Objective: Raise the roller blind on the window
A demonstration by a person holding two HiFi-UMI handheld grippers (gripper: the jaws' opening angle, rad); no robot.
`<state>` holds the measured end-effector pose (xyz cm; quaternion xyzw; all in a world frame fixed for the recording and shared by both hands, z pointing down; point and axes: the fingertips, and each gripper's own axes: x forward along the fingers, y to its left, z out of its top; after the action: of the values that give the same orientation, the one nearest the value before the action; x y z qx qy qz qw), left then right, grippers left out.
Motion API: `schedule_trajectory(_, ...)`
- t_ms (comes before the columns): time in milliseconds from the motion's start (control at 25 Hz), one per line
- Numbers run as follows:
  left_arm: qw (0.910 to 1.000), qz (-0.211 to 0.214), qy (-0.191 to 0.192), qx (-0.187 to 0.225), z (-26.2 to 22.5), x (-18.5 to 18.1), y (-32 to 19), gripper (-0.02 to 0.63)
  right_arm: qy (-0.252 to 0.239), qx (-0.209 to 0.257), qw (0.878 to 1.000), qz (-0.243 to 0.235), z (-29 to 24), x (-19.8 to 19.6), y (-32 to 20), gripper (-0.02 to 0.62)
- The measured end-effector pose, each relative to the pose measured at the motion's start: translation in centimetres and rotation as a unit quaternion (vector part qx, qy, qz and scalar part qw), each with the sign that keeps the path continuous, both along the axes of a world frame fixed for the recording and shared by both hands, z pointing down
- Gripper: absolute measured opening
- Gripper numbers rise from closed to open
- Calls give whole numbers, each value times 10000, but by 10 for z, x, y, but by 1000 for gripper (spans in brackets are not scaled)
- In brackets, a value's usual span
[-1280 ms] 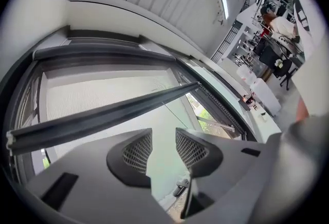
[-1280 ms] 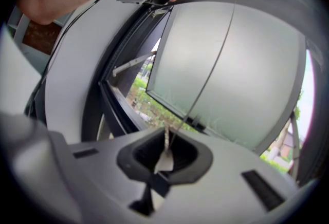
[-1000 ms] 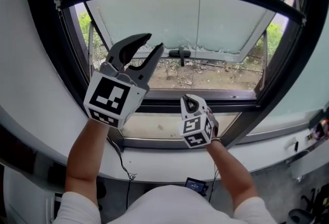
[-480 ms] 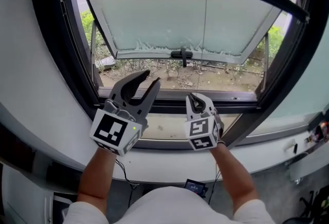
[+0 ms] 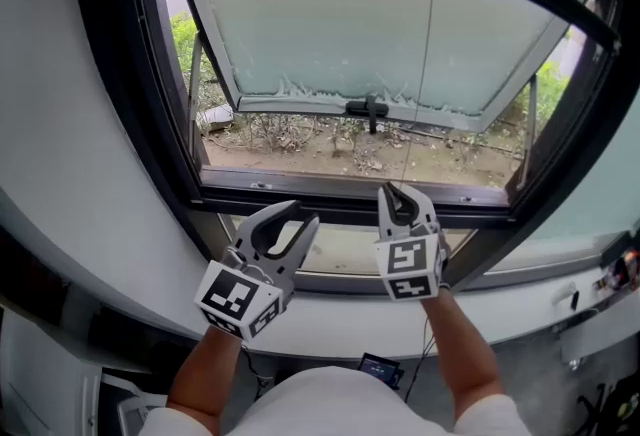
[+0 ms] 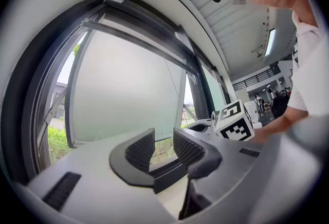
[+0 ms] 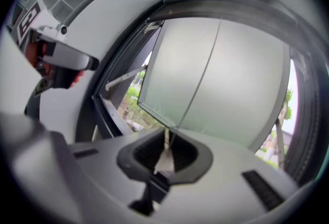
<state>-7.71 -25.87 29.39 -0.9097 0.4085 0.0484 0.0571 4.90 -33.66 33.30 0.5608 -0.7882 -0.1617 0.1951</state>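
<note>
The window point(image 5: 120, 124) fills the view ahead. Its blind point(image 5: 330, 24) covers the upper glass, and its bottom edge hangs clear above the ground outside. The left tool point(image 5: 300, 214) is held low before the window, jaws apart with nothing between them. The right tool point(image 5: 400, 192) is clamped on the thin cord point(image 5: 428, 54), which runs up across the blind.

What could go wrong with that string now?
The thin cord might slip out of the right claw, which is pinching it, and the blind could slide back down. The left claw is open and empty, so nothing backs it up.
</note>
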Motion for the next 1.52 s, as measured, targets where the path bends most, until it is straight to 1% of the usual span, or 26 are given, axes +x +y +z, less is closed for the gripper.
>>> schedule_trajectory(80, 9998, 16, 24, -182, 15, 1, 3, 129, -35, 20, 10000, -30, -3, -1, 2, 35)
schedule_trajectory(200, 9993, 53, -49, -354, 31, 4, 6, 129, -91, 127, 9998, -87, -14, -5, 7, 35)
schedule_trajectory(480, 9984, 115, -11, -550, 46, 6, 13, 129, -196, 281, 9992, -190, -29, -10, 14, 35)
schedule_trajectory(760, 9976, 176, 74, -671, 50, 8, 19, 129, -311, 416, 9983, -273, -45, -12, 22, 35)
schedule_trajectory(960, 9969, 242, 64, -743, 54, 10, 21, 129, -373, 544, 9974, -297, -58, -11, 26, 35)
schedule_trajectory(1240, 9969, 294, 99, -729, 50, 13, 24, 129, -474, 809, 9951, -329, -83, -10, 32, 37)
schedule_trajectory(1520, 9967, 330, 252, -691, 42, 12, 27, 129, -493, 1011, 9929, -387, -101, -12, 42, 37)
